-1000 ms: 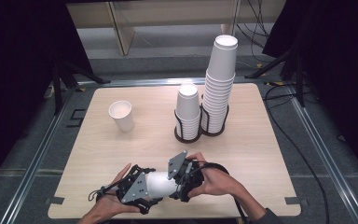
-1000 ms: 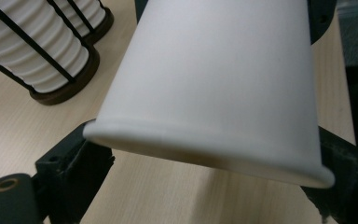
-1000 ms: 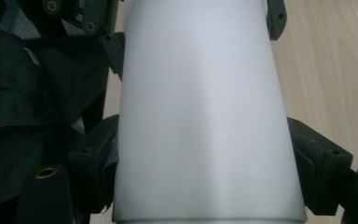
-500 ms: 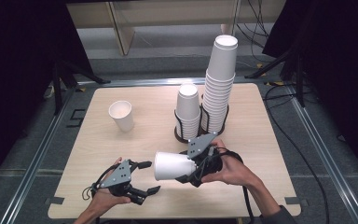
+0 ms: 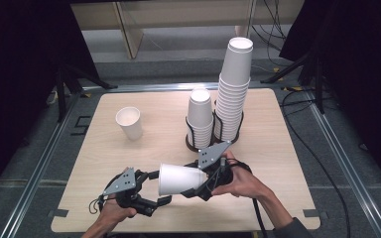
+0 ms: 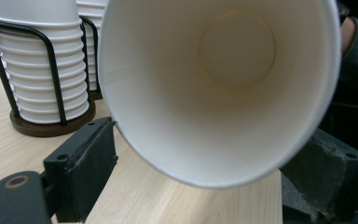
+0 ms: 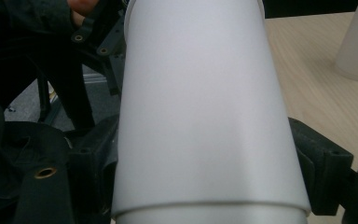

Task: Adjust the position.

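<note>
Between right claw point(image 5: 191, 191) pads: cup point(image 5: 178, 178)

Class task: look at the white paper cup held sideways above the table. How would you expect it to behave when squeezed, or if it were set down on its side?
The paper cup looks thin-walled, so a hard squeeze from the right tongs would probably dent it. It seems empty in the left gripper view, so likely very light. Laid sideways, its tapered round body would probably roll in a curve.

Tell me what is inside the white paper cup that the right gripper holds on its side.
The white paper cup looks empty: the left gripper view shows bare walls and a round bottom. No part of its inside is covered.
</note>
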`<state>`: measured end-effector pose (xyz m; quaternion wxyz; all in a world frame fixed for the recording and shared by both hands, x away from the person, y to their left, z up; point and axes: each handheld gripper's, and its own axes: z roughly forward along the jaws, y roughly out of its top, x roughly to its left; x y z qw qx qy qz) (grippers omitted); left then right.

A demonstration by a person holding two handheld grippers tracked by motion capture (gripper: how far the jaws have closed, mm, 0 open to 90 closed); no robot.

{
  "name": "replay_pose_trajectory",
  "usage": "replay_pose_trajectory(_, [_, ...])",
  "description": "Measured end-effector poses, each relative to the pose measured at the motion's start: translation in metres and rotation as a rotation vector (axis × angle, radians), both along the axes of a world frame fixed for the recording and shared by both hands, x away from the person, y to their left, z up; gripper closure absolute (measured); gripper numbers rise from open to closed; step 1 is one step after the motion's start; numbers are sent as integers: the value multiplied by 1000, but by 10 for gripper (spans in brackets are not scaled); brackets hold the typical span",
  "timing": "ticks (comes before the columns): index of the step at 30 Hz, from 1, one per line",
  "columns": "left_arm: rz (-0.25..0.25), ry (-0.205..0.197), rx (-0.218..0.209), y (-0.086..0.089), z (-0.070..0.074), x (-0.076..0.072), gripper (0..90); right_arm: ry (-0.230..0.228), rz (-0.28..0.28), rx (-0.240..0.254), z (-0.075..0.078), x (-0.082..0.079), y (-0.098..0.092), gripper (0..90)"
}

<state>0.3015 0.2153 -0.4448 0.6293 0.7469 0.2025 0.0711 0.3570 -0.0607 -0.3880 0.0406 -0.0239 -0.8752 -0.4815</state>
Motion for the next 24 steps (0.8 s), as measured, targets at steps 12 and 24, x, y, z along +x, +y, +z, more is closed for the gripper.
replay_pose_trajectory(12, [-27, -4, -58, -3, 1, -2, 47, 12, 57, 13, -8, -1, 6, 225])
replay_pose_trajectory(24, [-37, -34, -65, -3, 4, -4, 66, 49, 85, 15, -16, -1, 10, 228])
